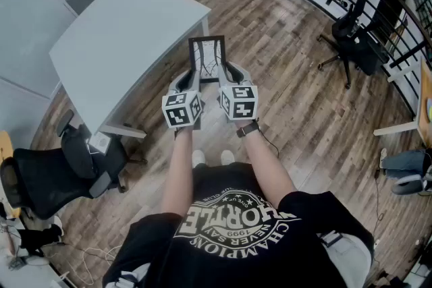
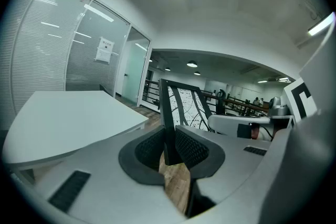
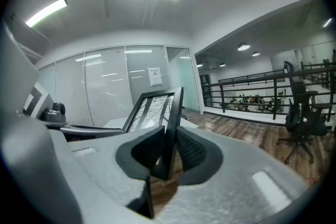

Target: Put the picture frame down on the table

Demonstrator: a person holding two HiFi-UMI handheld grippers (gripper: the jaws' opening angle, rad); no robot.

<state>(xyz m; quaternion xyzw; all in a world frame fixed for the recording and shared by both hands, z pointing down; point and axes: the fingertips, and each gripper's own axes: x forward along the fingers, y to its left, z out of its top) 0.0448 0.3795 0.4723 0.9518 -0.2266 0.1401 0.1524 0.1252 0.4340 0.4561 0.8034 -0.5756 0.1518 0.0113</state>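
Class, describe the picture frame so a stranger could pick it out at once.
Find the big grey table. Off its corner, over the wood floor, the left gripper and right gripper hold the frame. It alone is black-edged, with a white branch-pattern print.

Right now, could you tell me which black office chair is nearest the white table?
The black chair at lower left, right beside the white table; the other chair stands away at upper right.
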